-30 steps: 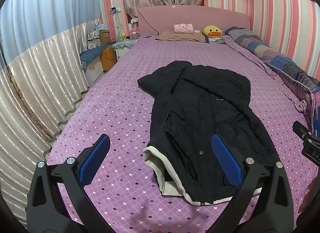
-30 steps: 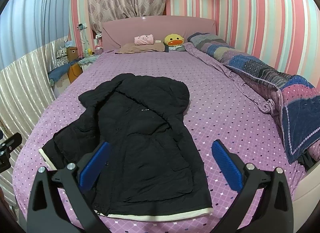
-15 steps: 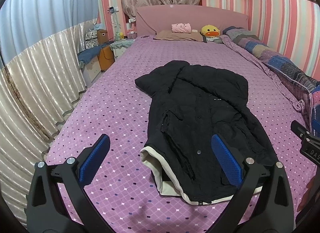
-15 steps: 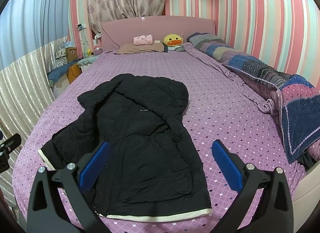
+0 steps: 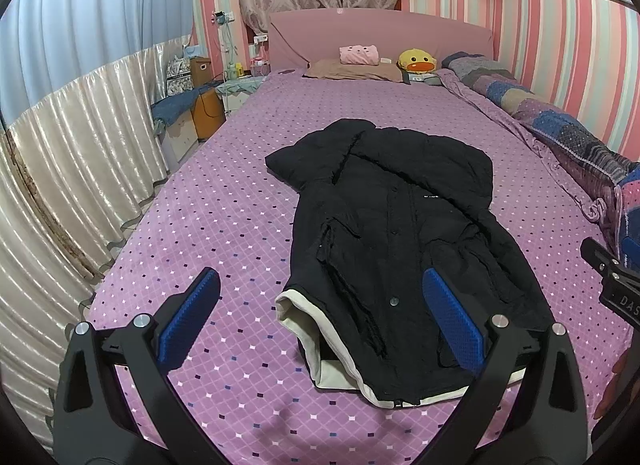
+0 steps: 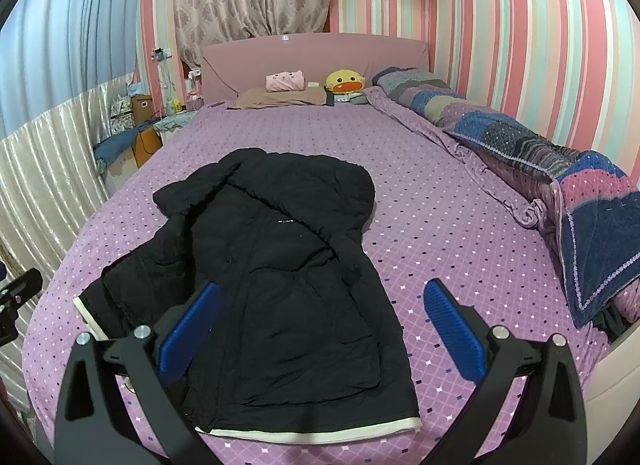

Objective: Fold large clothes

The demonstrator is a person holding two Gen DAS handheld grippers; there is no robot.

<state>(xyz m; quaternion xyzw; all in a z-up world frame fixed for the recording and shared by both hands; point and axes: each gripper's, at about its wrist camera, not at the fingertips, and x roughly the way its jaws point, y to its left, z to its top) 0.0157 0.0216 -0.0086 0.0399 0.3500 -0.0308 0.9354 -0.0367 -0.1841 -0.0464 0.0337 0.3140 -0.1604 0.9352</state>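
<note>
Tongs (image 5: 320, 317) (image 6: 320, 317) gape; only left view shows coat (image 5: 396, 249) lining.

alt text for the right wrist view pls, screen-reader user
A black hooded coat with a cream hem lies spread flat on a bed with a purple dotted bedspread. The open right gripper hovers above its lower half, blue pads apart, holding nothing. Pillows and a yellow duck plush sit at the pink headboard.

Showing black angular frames on left gripper (image 5: 320, 317) and right gripper (image 6: 320, 317), wearing blue textured pads (image 5: 452, 317), carrying silver screws (two per finger).
</note>
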